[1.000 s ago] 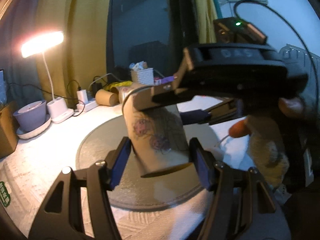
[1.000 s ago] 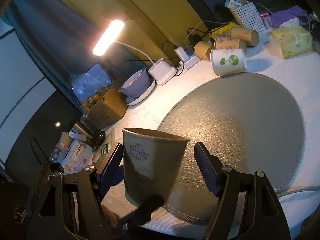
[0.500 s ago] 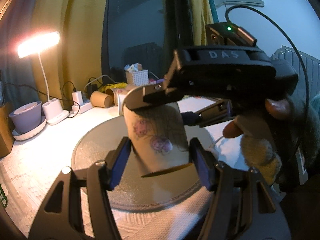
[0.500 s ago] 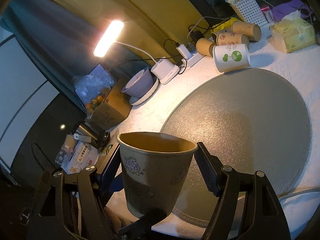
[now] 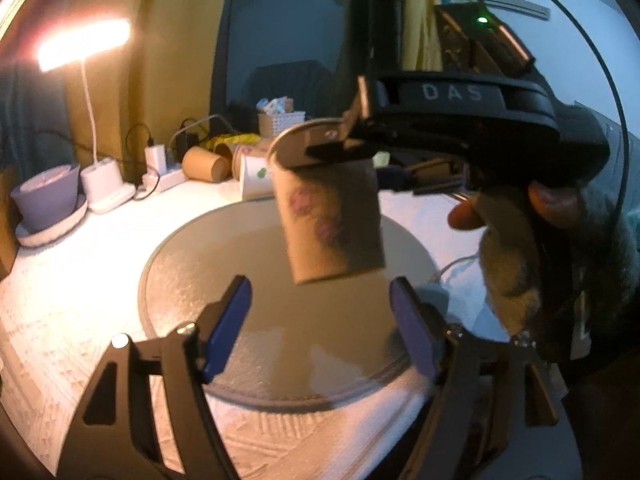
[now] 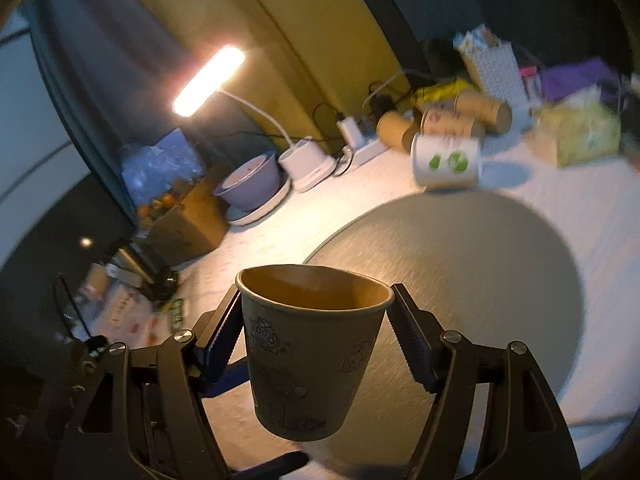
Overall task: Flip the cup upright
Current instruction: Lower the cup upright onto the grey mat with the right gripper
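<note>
A brown paper cup with flower prints (image 6: 308,356) stands mouth up between the fingers of my right gripper (image 6: 314,320), which is shut on it near the rim and holds it above the round grey mat (image 6: 500,264). In the left wrist view the same cup (image 5: 332,224) hangs in the air under the right gripper's black body. My left gripper (image 5: 320,312) is open and empty, its blue pads apart, below and short of the cup.
The grey mat (image 5: 280,320) lies on a white cloth. At the back lie several paper cups on their sides (image 6: 448,156), a lit desk lamp (image 6: 208,80), a purple bowl (image 6: 252,180), a power strip, a white basket and a tissue pack (image 6: 580,132).
My left gripper has let go of the cup, opened and drawn back. The right gripper now holds the cup alone, mouth up, and has lifted it slightly.
</note>
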Tool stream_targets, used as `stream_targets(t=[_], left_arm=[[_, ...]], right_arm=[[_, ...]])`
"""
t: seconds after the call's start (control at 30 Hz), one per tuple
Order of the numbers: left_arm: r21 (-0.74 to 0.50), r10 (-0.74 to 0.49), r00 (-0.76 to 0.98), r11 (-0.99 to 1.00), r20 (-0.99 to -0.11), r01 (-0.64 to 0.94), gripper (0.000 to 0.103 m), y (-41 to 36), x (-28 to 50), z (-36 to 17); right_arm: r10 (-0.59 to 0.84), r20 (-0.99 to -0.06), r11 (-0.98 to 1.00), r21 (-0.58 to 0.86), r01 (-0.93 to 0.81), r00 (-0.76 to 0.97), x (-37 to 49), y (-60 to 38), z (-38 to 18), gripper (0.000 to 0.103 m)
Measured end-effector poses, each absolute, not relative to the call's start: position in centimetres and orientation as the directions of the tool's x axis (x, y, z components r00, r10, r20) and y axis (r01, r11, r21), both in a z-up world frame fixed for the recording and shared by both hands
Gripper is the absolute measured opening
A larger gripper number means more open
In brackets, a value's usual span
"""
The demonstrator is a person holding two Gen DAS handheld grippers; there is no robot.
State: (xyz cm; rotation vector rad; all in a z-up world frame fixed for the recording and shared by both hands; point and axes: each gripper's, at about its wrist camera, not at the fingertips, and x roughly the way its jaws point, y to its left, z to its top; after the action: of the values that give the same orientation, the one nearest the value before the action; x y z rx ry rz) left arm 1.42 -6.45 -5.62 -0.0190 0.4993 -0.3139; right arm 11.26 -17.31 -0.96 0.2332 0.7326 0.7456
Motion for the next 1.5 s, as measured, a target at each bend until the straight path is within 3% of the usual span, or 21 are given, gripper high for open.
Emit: stream_targets(t=[0.2, 0.47, 0.8, 1.5], left_arm=[[-0.224, -0.295, 0.816, 0.952, -0.497, 0.208, 0.073, -2.9, 2.8, -5.6], [-0.351, -0.242, 0.800, 0.935, -0.550, 0.041, 0.073, 1.7, 4.7, -6.6], [-0.377, -0.263, 0.786, 0.925, -0.560, 0.041, 0.073, 2.0, 5.5, -7.1], [-0.312, -0.212, 0.782, 0.950, -0.586, 0.024, 0.073, 0.9, 5.6, -7.2]], right_arm=[[0.621, -0.533, 0.778, 0.333, -0.532, 0.574, 12.9, -16.5, -1.3, 0.075], [0.472, -0.524, 0.858, 0.085, -0.507, 0.709, 13.2, -14.1, -2.7, 0.075], [0.410, -0.508, 0.864, -0.051, -0.501, 0.758, 12.0, -12.9, -3.8, 0.075], [0.372, -0.552, 0.886, -0.028, -0.462, 0.746, 8.9, -15.9, -5.6, 0.076]])
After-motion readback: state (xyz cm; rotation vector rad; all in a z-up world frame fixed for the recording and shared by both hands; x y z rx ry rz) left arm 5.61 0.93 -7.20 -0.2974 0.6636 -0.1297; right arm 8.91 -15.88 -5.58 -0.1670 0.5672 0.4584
